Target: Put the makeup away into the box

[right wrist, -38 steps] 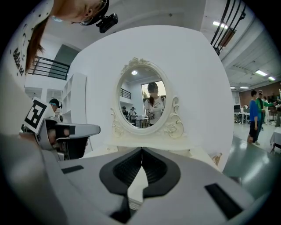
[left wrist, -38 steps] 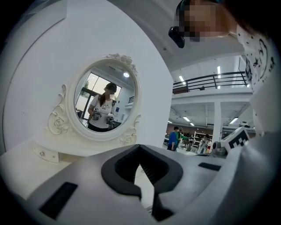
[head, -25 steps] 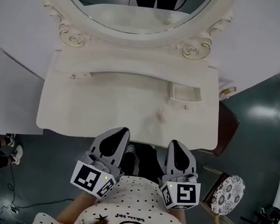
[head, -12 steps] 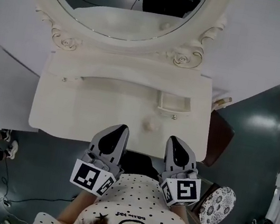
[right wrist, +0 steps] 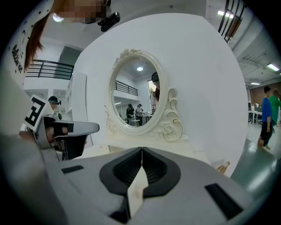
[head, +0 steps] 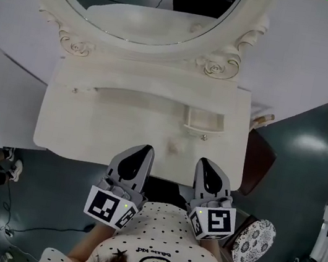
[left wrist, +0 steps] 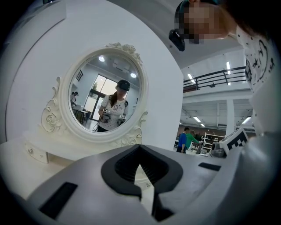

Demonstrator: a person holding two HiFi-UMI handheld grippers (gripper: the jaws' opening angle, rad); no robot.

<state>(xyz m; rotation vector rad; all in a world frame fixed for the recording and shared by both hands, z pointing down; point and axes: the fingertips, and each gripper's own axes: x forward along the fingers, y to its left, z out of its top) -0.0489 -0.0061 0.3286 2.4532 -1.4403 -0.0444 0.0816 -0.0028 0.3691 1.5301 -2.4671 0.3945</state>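
A white vanity table (head: pixel 89 127) stands before me under an oval mirror (head: pixel 142 4). A small cream makeup item (head: pixel 176 145) lies on the tabletop near the front edge. Behind it, a small open drawer-like box (head: pixel 204 121) juts from the raised shelf. My left gripper (head: pixel 145 149) (left wrist: pixel 139 146) reaches just over the front edge, left of the item, shut with nothing in it. My right gripper (head: pixel 204 162) (right wrist: pixel 142 149) is level with it, right of the item, also shut and empty. Neither touches the item.
A dark brown panel (head: pixel 260 157) stands against the table's right side, with a small wooden object (head: pixel 263 121) behind it. A patterned round stool (head: pixel 257 233) sits at my right. Cables (head: pixel 9 225) trail over the floor at left. A person in blue (right wrist: pixel 266 116) stands far right.
Both grippers have come forward from just short of the table's front edge to over it, mostly in the first half second. Both have stayed shut.
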